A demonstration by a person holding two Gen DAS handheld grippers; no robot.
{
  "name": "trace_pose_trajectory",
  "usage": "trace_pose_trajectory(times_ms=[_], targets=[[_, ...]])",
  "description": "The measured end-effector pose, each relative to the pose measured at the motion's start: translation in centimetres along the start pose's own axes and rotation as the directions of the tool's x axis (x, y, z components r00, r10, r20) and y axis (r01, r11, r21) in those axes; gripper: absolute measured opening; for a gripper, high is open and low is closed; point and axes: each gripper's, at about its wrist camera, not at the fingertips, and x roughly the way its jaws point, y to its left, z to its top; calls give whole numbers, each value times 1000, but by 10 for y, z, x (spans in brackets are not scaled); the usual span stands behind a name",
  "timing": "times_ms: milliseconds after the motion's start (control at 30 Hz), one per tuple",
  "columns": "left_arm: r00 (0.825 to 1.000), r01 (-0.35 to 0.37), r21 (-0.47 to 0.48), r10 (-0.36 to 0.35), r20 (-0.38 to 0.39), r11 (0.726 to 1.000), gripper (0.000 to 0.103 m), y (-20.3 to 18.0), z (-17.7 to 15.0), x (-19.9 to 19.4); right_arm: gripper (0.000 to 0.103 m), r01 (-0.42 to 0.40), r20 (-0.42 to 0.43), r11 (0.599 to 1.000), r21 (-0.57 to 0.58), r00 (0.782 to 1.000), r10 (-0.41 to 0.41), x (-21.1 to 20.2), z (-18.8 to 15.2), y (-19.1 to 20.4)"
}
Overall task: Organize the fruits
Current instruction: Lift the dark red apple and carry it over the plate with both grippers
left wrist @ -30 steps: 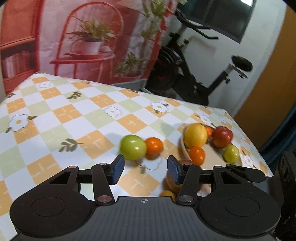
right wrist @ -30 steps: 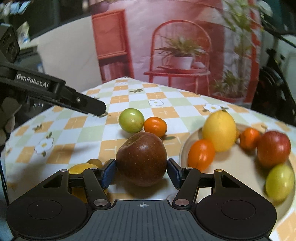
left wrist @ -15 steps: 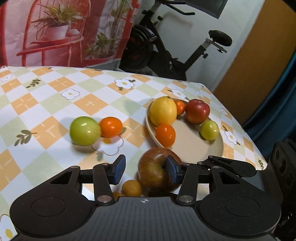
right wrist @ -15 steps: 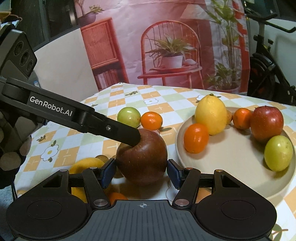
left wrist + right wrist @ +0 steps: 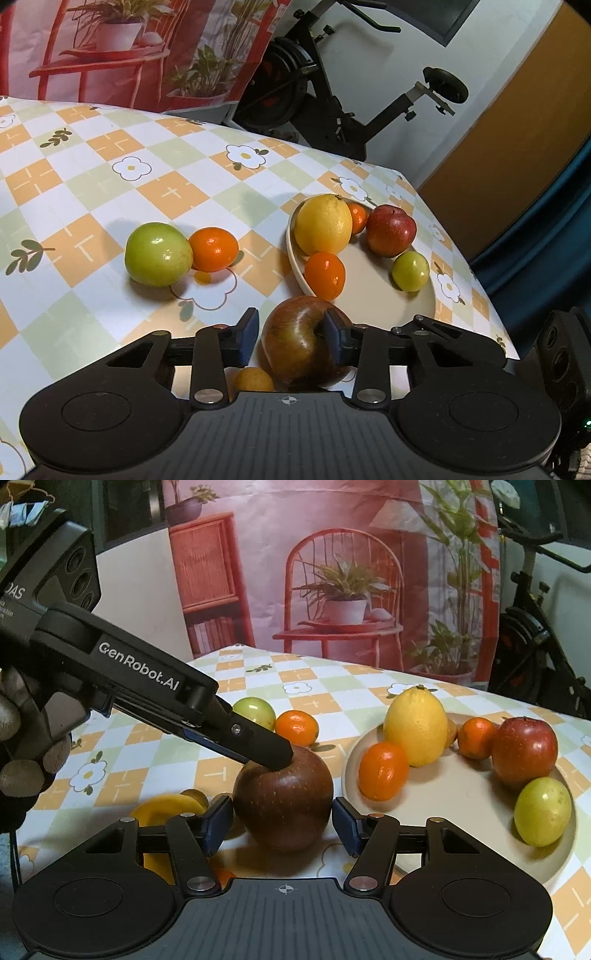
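- Left wrist view: the left gripper [image 5: 291, 336] pointed down at a round, shiny brown apple [image 5: 301, 339]. Its jaws were closing with the apple between them — the right blue pad sat in the dimple at the apple's top, the left pad was just beside the skin.
- The apple sat on the checked, flowery tablecloth [image 5: 92, 177], just beside the smooth cream plate [image 5: 373, 295] of fruit.
- Right wrist view: the right gripper [image 5: 282, 825] pointed down at the same apple [image 5: 282, 801] — the left blue pad touched it, the right pad looked just clear, so I cannot tell if it gripped.
- A gloved hand [image 5: 22, 746] held the left gripper [image 5: 275, 755], whose black fingertip poked the apple's top.
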Motion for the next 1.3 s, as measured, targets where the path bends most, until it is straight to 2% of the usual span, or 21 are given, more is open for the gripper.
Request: trace_pose_trajectory(times_ms=[200, 333, 467, 600, 833, 1133, 1300], targets=[[1000, -2, 24, 2, 0, 1000, 31, -7, 1, -3, 54, -9, 17, 1000, 3, 1000, 9, -5, -3, 0], [1000, 5, 40, -6, 5, 999, 31, -13, 2, -5, 54, -8, 38, 1000, 5, 999, 7, -14, -2, -2], [1000, -3, 56, 4, -26, 998, 31, -16, 0, 0, 54, -4, 12, 1000, -2, 1000, 4, -15, -6, -2], [998, 37, 51, -35, -49, 998, 31, -19, -4, 3, 54, -6, 11, 1000, 26, 1000, 5, -22, -13, -5], [997, 46, 73, -42, -67, 996, 31, -24, -5, 7, 56, -17, -4, 998, 54, 1000, 17, -26, -14, -12], [997, 34, 87, -28, -70, 996, 31, -28, -6, 7, 56, -2, -25, 1000, 20, 1000, 2, -21, -12, -8], [998, 32, 104, -26, -57, 994, 31, -36, -4, 2, 56, 22, 20, 999, -32, 1000, -21, -29, -15, -2]])
